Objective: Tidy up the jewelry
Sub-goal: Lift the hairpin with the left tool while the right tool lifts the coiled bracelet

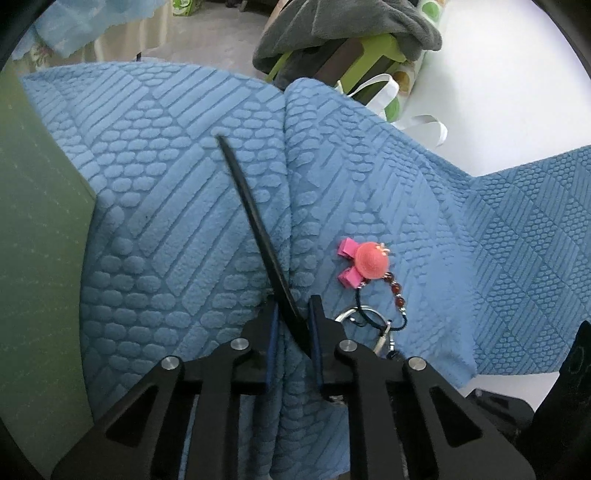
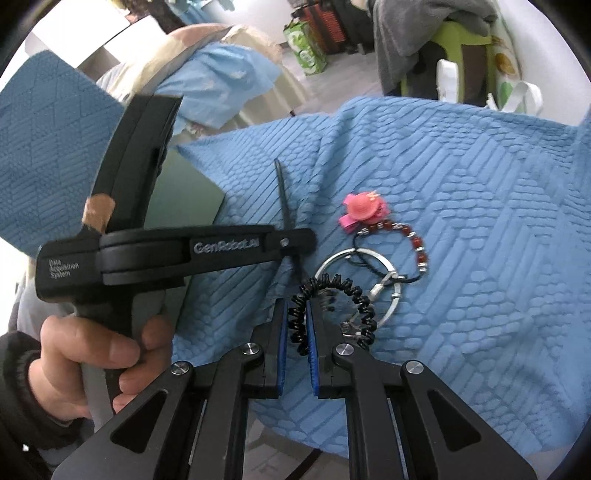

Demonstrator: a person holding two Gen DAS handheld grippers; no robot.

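Observation:
On a blue textured towel (image 1: 166, 192) lie a pink hat-shaped hair clip (image 1: 365, 264), a red bead bracelet (image 1: 397, 291) and a silver ring (image 2: 354, 284). My left gripper (image 1: 293, 306) is shut on a long black stick (image 1: 251, 221) that points away over the towel; it shows from the side in the right wrist view (image 2: 295, 240). My right gripper (image 2: 296, 306) is shut on a black coiled cord (image 2: 332, 299) that loops over the silver ring, just in front of the clip (image 2: 364, 210) and bracelet (image 2: 415, 243).
A green board (image 1: 37, 240) lies under the towel at left. Behind are a green stool (image 1: 365, 55) with grey cloth (image 1: 332, 26), a white-handled bag (image 1: 391, 92) and a white floor. A hand (image 2: 92, 354) holds the left gripper.

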